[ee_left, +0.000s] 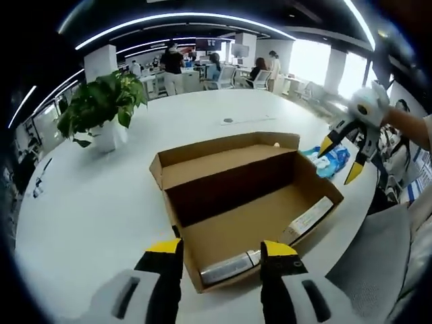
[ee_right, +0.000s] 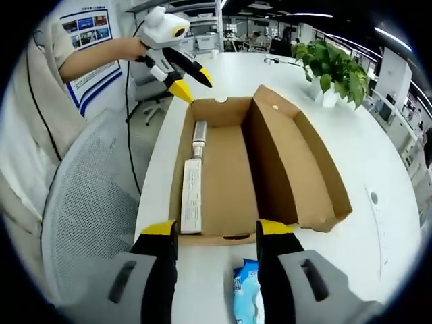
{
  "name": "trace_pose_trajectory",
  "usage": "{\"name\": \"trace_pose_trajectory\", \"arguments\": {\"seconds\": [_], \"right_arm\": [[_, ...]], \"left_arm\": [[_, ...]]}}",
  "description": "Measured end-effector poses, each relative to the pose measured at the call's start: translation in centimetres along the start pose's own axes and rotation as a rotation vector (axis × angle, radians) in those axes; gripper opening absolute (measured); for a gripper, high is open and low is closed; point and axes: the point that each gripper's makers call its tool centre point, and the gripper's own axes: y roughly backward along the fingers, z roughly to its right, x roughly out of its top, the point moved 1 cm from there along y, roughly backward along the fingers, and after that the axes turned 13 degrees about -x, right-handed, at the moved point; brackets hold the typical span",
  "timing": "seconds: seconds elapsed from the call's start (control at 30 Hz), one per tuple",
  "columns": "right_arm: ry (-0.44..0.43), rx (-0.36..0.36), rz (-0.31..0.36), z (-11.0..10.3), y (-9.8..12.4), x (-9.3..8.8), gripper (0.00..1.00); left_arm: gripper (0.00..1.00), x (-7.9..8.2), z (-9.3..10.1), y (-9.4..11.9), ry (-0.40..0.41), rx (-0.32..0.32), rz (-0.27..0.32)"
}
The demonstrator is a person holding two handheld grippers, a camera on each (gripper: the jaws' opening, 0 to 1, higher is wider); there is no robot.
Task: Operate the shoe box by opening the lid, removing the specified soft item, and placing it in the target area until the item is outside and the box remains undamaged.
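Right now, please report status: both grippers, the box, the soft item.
Left gripper open, empty; right gripper open, empty. Shoe box open on the table, undamaged. Blue soft pack outside, beside the box. Nothing blocking.

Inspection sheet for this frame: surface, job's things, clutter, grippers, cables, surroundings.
Surface: white table, round-edged.
Job's things: cardboard shoe box open, lid folded back; blue-white soft pack lies on the table outside the box, beside its end.
Clutter: long flat carton and a silvery tube inside the box; potted plant on the table.
Grippers: left gripper open at the box's near end; right gripper open, empty, above the pack.
Cables: black cable hanging from the left gripper.
Surroundings: open office, mesh chair, people at desks.
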Motion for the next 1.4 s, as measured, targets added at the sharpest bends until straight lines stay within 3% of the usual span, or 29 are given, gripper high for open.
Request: {"name": "trace_pose_trajectory", "arguments": {"seconds": [0.33,0.7,0.93,1.4], "right_arm": [[0.018,0.055,-0.032,-0.8,-2.6,0.0,0.42],[0.032,0.106,-0.062,-1.7,-4.7,-0.2,0.39],[0.02,0.147,-0.08,-2.4,-5.9,-0.2,0.39],[-0.017,0.189,-0.103,-3.4,-6.9,0.0,0.33]], "left_arm": [[0.3,-3.2,-2.2,0.2,0.103,0.069,-0.034],[0.16,-5.0,-3.5,-0.3,0.21,0.085,-0.052],[0.09,-5.0,-3.5,-0.7,0.242,0.076,-0.027],[0.07,-5.1,-3.6,-0.7,0.247,0.081,-0.018]]}}
